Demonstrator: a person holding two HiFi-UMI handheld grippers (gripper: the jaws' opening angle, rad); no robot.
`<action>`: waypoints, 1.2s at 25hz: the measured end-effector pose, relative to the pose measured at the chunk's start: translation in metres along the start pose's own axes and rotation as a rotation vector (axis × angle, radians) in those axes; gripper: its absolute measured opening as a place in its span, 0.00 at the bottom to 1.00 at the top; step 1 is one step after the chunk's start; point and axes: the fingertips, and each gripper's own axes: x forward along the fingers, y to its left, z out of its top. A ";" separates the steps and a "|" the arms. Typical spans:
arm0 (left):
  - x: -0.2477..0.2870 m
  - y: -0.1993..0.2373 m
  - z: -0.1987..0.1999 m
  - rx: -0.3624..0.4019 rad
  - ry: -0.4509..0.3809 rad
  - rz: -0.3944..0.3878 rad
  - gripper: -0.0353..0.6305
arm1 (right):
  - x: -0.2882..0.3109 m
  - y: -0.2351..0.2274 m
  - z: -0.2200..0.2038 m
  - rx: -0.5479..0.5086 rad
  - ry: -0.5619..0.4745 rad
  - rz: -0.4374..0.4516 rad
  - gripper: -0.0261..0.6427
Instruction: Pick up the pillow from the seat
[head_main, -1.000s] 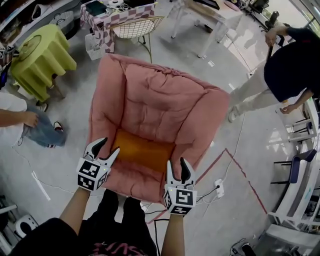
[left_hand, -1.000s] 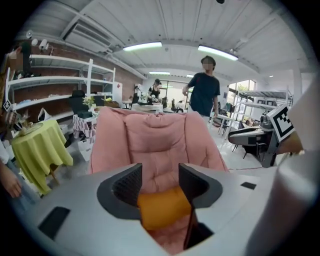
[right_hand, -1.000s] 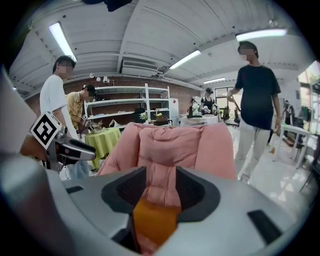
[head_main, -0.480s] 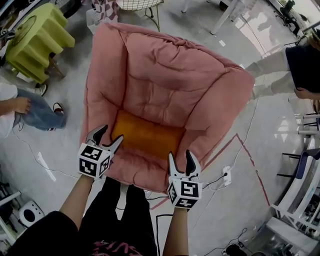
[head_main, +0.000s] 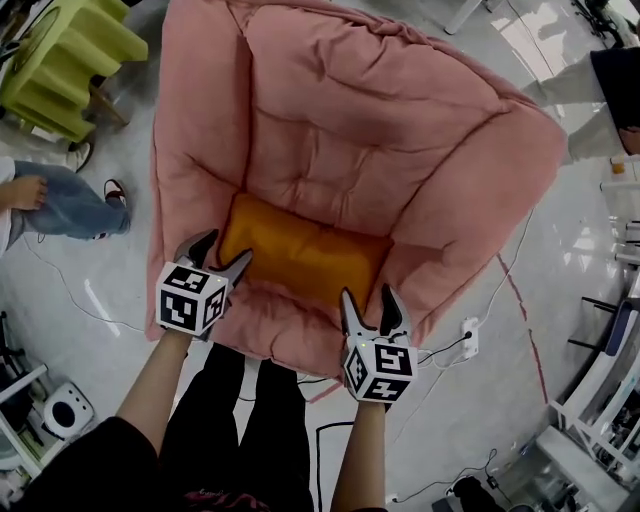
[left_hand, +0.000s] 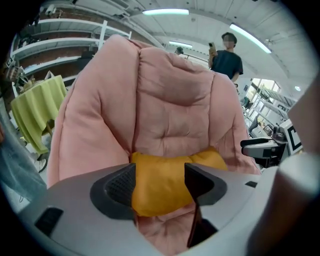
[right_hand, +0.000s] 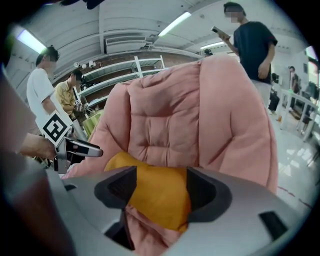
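An orange pillow (head_main: 305, 255) lies across the seat of a padded pink armchair (head_main: 350, 120). My left gripper (head_main: 222, 252) is at the pillow's left end, over the seat's front edge. My right gripper (head_main: 367, 298) is at the front rim, just short of the pillow's right end. Both sets of jaws have just been opening and stand open. In the left gripper view the pillow (left_hand: 165, 185) shows in the gap of the left gripper (left_hand: 159, 172), with no pad pressing on it. The right gripper view shows the same: pillow (right_hand: 160, 195) beyond the right gripper (right_hand: 161, 175).
A green-draped table (head_main: 60, 60) stands at the far left, with a seated person's legs (head_main: 60, 205) below it. Another person (head_main: 615, 80) stands at the right. A power strip (head_main: 468, 338) and cables lie on the floor right of the chair.
Both grippers have come down toward the seat's front edge and their jaws have spread wider. The armchair and pillow fill more of the head view.
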 end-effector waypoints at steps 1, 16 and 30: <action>0.007 0.003 -0.004 -0.007 0.009 0.001 0.48 | 0.007 -0.002 -0.007 0.006 0.018 0.001 0.49; 0.067 0.023 -0.051 -0.085 0.176 -0.026 0.57 | 0.067 -0.026 -0.076 0.136 0.271 0.006 0.59; 0.099 0.032 -0.061 -0.090 0.262 -0.056 0.60 | 0.103 -0.032 -0.096 0.163 0.417 0.021 0.62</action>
